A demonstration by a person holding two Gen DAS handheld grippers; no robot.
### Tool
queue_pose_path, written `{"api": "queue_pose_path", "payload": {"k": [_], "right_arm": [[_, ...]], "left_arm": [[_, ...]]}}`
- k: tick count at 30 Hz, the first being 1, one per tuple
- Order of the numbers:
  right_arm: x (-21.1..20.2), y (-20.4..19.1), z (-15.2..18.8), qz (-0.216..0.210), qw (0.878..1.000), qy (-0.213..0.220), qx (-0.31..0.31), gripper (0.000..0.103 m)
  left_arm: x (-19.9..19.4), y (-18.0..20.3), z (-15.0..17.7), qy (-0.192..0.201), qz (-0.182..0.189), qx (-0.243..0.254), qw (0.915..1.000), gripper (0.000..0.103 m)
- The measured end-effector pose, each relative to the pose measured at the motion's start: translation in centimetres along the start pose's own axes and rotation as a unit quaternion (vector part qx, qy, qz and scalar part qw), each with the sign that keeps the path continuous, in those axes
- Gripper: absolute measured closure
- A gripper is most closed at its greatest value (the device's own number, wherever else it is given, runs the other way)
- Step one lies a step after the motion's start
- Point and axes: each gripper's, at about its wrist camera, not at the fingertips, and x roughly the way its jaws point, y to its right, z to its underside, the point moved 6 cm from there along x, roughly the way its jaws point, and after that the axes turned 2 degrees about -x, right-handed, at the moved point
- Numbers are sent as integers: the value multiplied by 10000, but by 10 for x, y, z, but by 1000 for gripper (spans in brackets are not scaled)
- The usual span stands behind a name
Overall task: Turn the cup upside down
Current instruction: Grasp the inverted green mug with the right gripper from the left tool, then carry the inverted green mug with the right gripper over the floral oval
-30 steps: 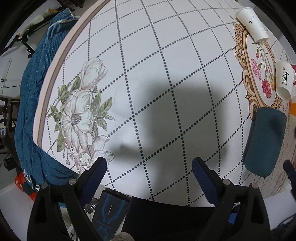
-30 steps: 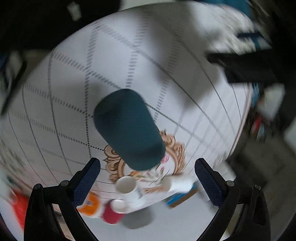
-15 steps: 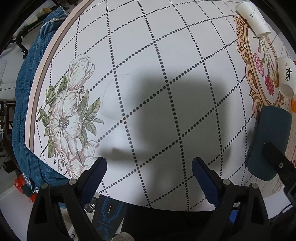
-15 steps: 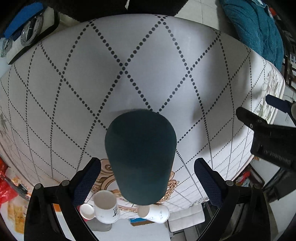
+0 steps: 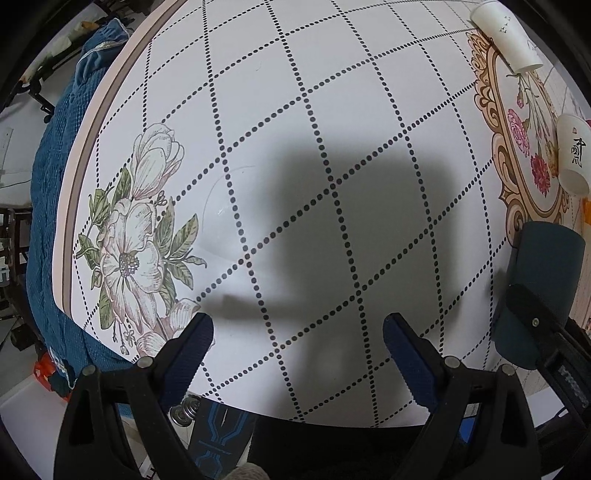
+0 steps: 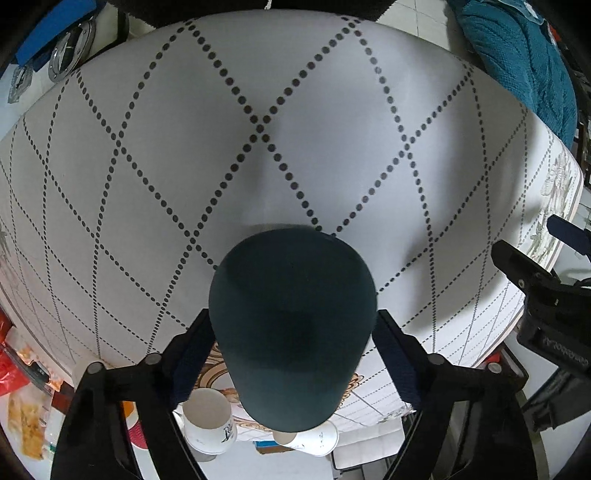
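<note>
A dark teal cup (image 6: 293,328) fills the lower middle of the right wrist view, its closed base towards me. My right gripper (image 6: 293,354) has its fingers spread around the cup's sides, close to or just touching it. The same cup (image 5: 543,284) shows at the right edge of the left wrist view with a right finger (image 5: 532,314) across it. My left gripper (image 5: 297,347) is open and empty over the white dotted tablecloth (image 5: 295,166).
A white paper cup (image 5: 506,35) and a white mug (image 5: 572,155) lie on the floral mat (image 5: 517,147) at the table's far right. They also show below the teal cup: the mug (image 6: 208,419) and the paper cup (image 6: 314,441). A blue cloth (image 5: 55,155) hangs beside the table's left edge.
My right gripper has moved in on the teal cup, which now sits between its fingers and looks much larger. The left gripper has barely moved.
</note>
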Motion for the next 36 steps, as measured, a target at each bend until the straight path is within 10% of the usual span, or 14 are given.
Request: {"api": "queue_pose_path", "payload": {"k": [12,18,28,36], "right_arm": [[10,27,-6,-205,9970,-75,748,32],[10,60,2,-893,9736,-166,2096,32],[27,84,37,-2621,8430,-218,4693,32],[48,62,68,-3741,6897,-210,6197,32]], "left_arm": [[-4,5,-5,25,-20,17,10000,9],[-10,4,3,63,-71,19,10000,9],[-27,-6,-4,199,-95,-23,9998,9],[-37,12,-11,234,-86,73,9997,9]]}}
